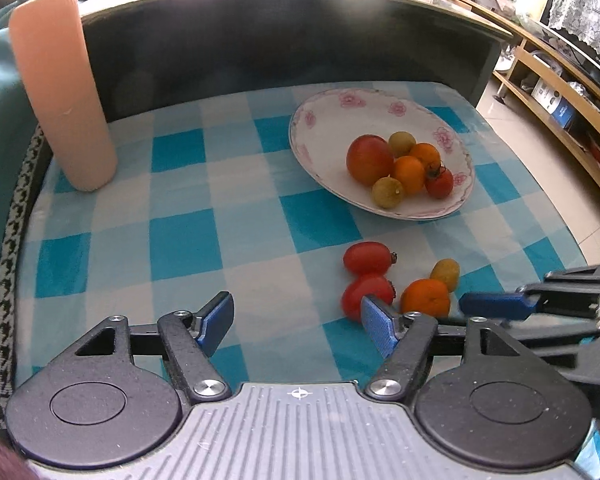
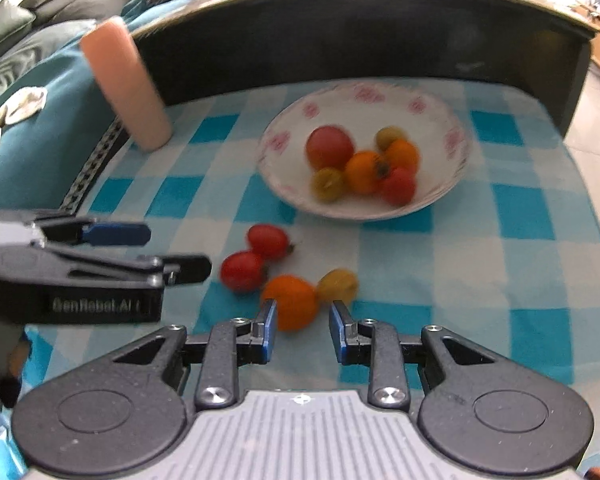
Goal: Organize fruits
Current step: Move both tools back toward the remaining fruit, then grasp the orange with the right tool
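A white plate [image 1: 328, 120] with pink flowers round its rim sits toward the far side of the bench [image 1: 180, 240], on a blue-and-white checked cloth [image 1: 252, 280]. Six fruits are bunched on its right half: a large red tomato [image 1: 370, 159], two small oranges [image 1: 409, 174], two yellowish-green fruits [image 1: 387, 192] and a cherry tomato [image 1: 440, 184] with its stalk on.

Nearer to me, four more fruits lie loose on the cloth, just in front of the plate: two oblong red tomatoes [image 1: 366, 257] touching one another, a small orange [image 1: 425, 298] beside them and a yellowish fruit [image 1: 446, 273] right against the orange.

The left gripper [image 1: 298, 322] is angled down over the cloth with its blue pads well apart and nothing between them; its right pad [image 1: 378, 326] overlaps the nearer red tomato in the view (whether it touches I cannot tell). The right gripper [image 2: 303, 322] hangs over the loose orange [image 2: 292, 300]. Its jaws are drawn in to a narrow gap, the orange showing just beyond the tips, and nothing is gripped in them. The picture from that side is smeared, so fine contact is hard to judge.

A tall peach-coloured cylinder [image 1: 60, 88] stands at the far left corner of the cloth, against a dark raised wall [image 1: 260, 40] behind the bench.
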